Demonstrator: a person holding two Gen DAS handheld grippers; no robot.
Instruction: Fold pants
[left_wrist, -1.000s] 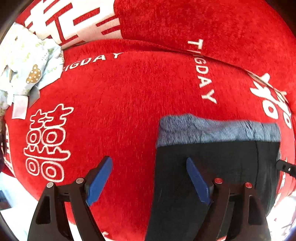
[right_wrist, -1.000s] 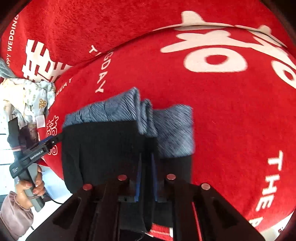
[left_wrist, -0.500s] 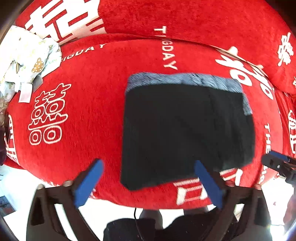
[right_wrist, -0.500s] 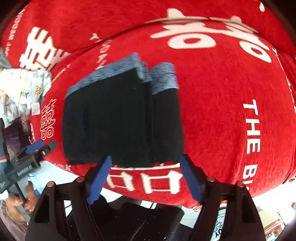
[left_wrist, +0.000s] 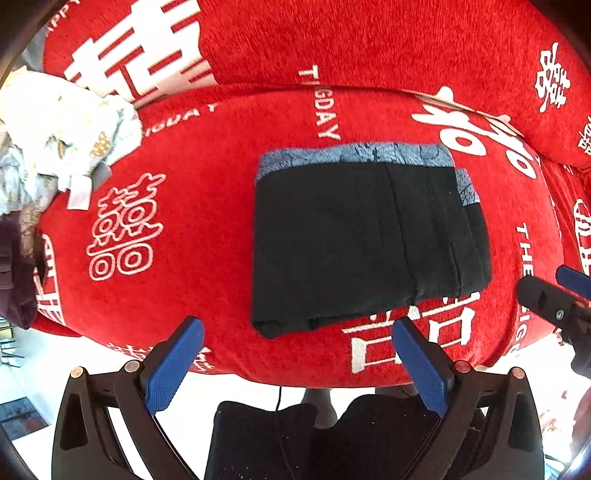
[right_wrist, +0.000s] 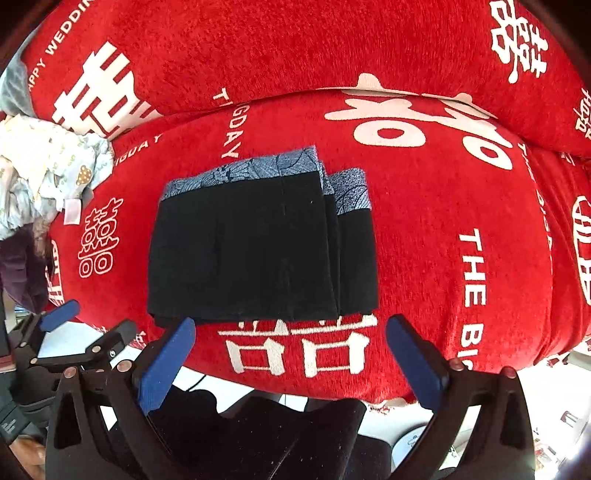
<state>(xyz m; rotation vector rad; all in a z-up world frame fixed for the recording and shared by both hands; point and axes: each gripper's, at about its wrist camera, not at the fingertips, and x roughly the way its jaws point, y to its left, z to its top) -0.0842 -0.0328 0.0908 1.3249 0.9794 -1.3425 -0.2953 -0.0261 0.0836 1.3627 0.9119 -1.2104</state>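
1. Both of your tongs have backed off the pants (left_wrist: 369, 236) since a second ago: your right gripper (right_wrist: 291, 354), which was then clamped on the folded edge, has let go and pulled back.
2. Your left gripper (left_wrist: 295, 358) is spread wide, holding nothing, its blue pads (left_wrist: 173, 365) hovering just short of the near edge of the pants, over the front rim of the red cushion (left_wrist: 207, 229).
3. Your right gripper is likewise spread wide and empty, its fingers (right_wrist: 413, 362) clear of the pants on the near side.
4. Your pants lie folded into a flat black rectangle in the middle of the cushion, the blue-grey patterned band (right_wrist: 258, 170) at the far edge and a narrower layer peeking out on the right.
5. Left of the pants, at the cushion's far left corner, sits a crumpled pale printed cloth (left_wrist: 55, 125), well apart from them.
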